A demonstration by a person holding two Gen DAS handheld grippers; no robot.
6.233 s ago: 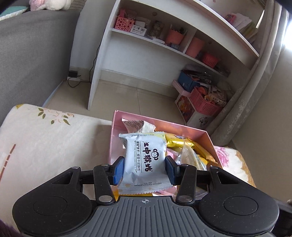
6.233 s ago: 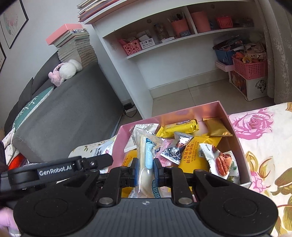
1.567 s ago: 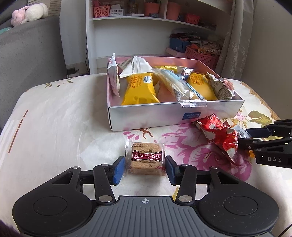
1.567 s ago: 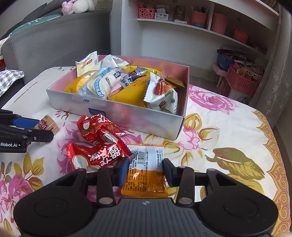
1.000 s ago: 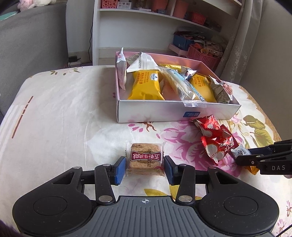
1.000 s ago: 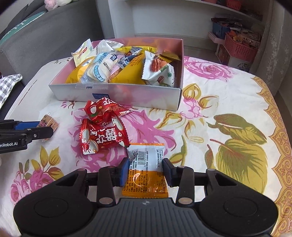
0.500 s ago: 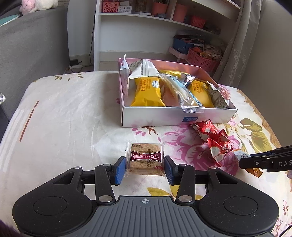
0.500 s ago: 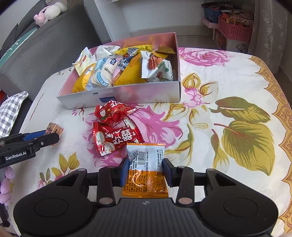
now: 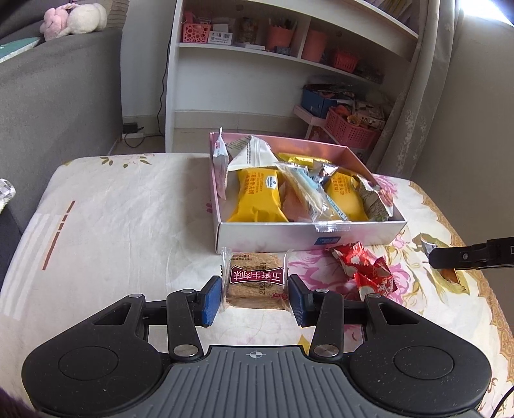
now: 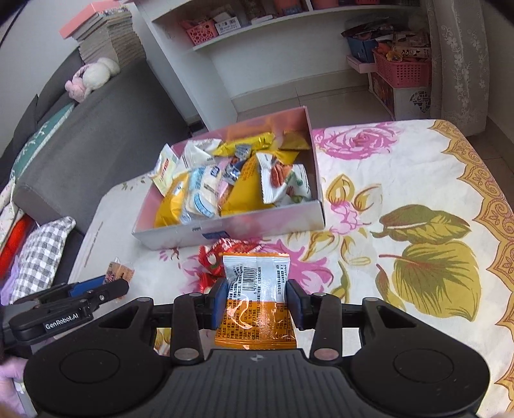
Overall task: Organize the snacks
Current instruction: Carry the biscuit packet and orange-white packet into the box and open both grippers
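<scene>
My left gripper (image 9: pixel 255 297) is shut on a brown biscuit packet with a dark red label (image 9: pixel 256 279), held above the cloth. My right gripper (image 10: pixel 256 302) is shut on an orange and white snack packet (image 10: pixel 257 295), barcode side up. Ahead of both stands the pink snack box (image 9: pixel 308 236) (image 10: pixel 231 230), filled with several yellow, white and foil packets. Red candy packets (image 9: pixel 363 268) (image 10: pixel 225 254) lie on the cloth just in front of the box. In the right wrist view, the left gripper (image 10: pixel 106 286) shows at the lower left with the biscuit packet (image 10: pixel 120 271).
A flowered cloth (image 10: pixel 417 225) covers the table. A grey sofa (image 9: pixel 48 96) with a plush toy (image 9: pixel 74 17) stands to the left. A white shelf unit (image 9: pixel 273 64) and pink baskets (image 9: pixel 350 131) are behind the table. A checked cushion (image 10: pixel 41 250) lies beside the sofa.
Both grippers have risen with their packets still held. The right gripper has rolled, so the box and table now look tilted in its view.
</scene>
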